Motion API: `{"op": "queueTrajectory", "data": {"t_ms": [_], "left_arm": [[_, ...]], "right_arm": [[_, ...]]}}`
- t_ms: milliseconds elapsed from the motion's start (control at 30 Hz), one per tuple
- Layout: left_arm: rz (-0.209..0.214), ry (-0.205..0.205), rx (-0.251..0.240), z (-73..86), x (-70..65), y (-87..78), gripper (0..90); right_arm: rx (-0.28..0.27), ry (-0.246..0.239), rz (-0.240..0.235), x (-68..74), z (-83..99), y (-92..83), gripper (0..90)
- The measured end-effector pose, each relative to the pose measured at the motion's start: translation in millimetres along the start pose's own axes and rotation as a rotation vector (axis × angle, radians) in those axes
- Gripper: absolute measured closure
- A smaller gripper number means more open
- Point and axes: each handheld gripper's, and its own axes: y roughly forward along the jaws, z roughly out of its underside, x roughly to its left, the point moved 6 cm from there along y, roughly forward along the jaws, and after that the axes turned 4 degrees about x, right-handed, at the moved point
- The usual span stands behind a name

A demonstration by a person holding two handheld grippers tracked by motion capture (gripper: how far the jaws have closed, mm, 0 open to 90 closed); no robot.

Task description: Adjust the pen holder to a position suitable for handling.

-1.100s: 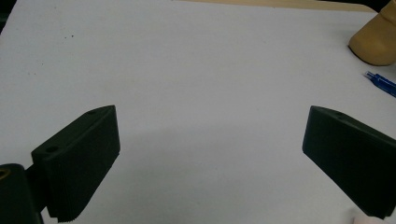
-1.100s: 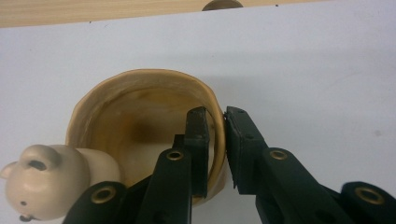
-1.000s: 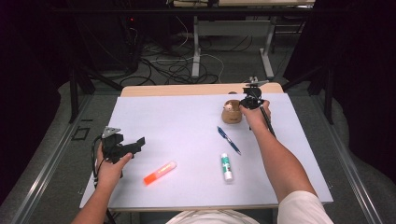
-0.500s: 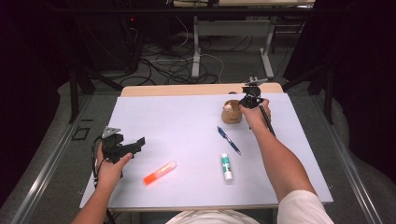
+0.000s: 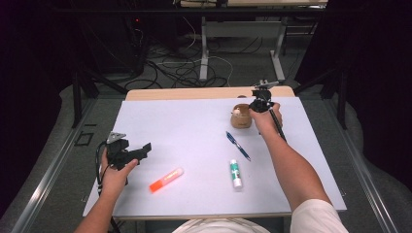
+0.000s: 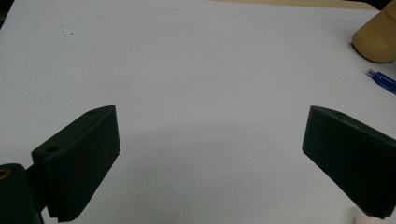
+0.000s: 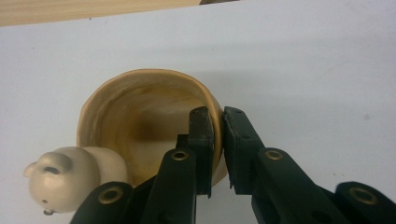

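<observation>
White tabletop (image 5: 184,126) | right gripper (image 7: 217,135) — clamped on tan cup (image 7: 140,112) rim | left gripper (image 6: 210,154) — wide, empty

cup (image 7: 140,116): near part of its rim and wall hidden behind the black jaws in the right gripper view
animal figure (image 7: 70,179): on the cup's rim; lower part cut off by the bottom edge, kind too unclear to tell
cup wall in left gripper view: cut off at the right edge
blue pen (image 6: 382,80): just one end shows at the right edge
glue stick (image 5: 235,173): label print too small to read
right gripper (image 5: 261,101): jaw tips too small to tell apart in the high view
</observation>
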Motion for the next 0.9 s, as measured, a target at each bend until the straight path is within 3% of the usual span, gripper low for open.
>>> {"op": "queueTrajectory", "data": {"t_ms": [100, 467, 667, 733, 900], "left_arm": [[0.0, 0.003, 0.002, 0.2, -0.1, 0.2, 4.2], [-0.004, 0.008, 0.003, 0.3, -0.1, 0.6, 4.2], [-0.003, 0.015, 0.005, 0.4, -0.7, 1.2, 4.2], [-0.002, 0.016, 0.004, 0.2, -0.9, 0.9, 4.1], [-0.001, 0.017, 0.004, 0.1, -0.9, 0.9, 4.2]], "right_arm": [[-0.006, 0.002, -0.001, 0.2, -0.4, -2.8, 82.1], [0.009, 0.017, -0.083, 16.0, 4.0, -18.8, 82.0], [0.042, -0.001, -0.112, 31.3, 11.0, -24.2, 82.1], [0.069, -0.002, -0.145, 38.5, 14.4, -26.8, 82.0], [0.119, -0.008, -0.175, 54.9, 23.3, -28.8, 82.1]]}}
